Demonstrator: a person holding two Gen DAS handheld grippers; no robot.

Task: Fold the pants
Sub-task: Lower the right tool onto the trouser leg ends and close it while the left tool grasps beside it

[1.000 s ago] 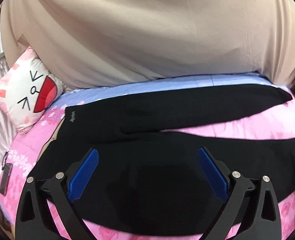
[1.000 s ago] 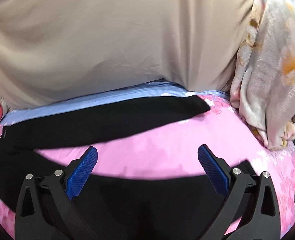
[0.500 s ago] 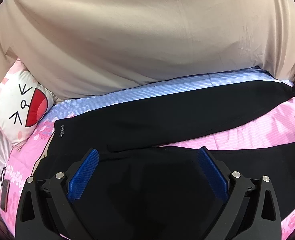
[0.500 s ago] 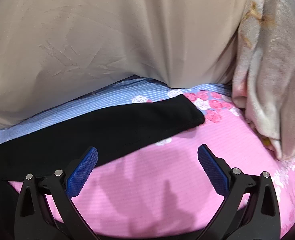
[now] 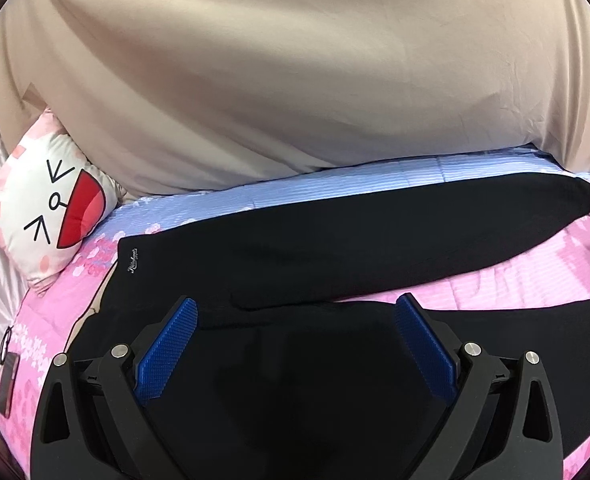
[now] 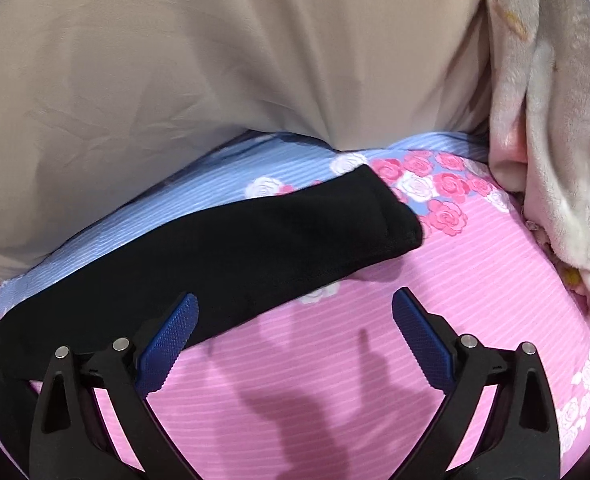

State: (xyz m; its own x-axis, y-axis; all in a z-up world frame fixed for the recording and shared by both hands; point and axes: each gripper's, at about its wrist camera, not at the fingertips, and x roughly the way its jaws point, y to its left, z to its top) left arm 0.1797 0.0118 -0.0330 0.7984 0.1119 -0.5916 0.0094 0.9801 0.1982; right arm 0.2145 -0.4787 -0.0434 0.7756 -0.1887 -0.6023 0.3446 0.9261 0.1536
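Black pants (image 5: 335, 240) lie spread on a pink and blue floral bed cover (image 5: 535, 280), waist to the left, legs apart and running right. My left gripper (image 5: 295, 336) is open and empty, hovering over the seat and crotch area. In the right wrist view the far leg (image 6: 255, 248) ends in a cuff (image 6: 391, 216) on the cover. My right gripper (image 6: 293, 332) is open and empty above the pink cover (image 6: 375, 360) between the legs, its left finger over the far leg's edge.
A beige cloth wall (image 5: 295, 80) rises behind the bed. A cartoon-face pillow (image 5: 43, 208) lies at the left. A dark phone-like object (image 5: 7, 384) lies at the bed's left edge. A crumpled pale blanket (image 6: 555, 140) is piled at the right.
My right gripper has moved forward off the near leg toward the far leg's cuff. My left gripper has shifted slightly forward and right over the seat of the pants. Both stay open.
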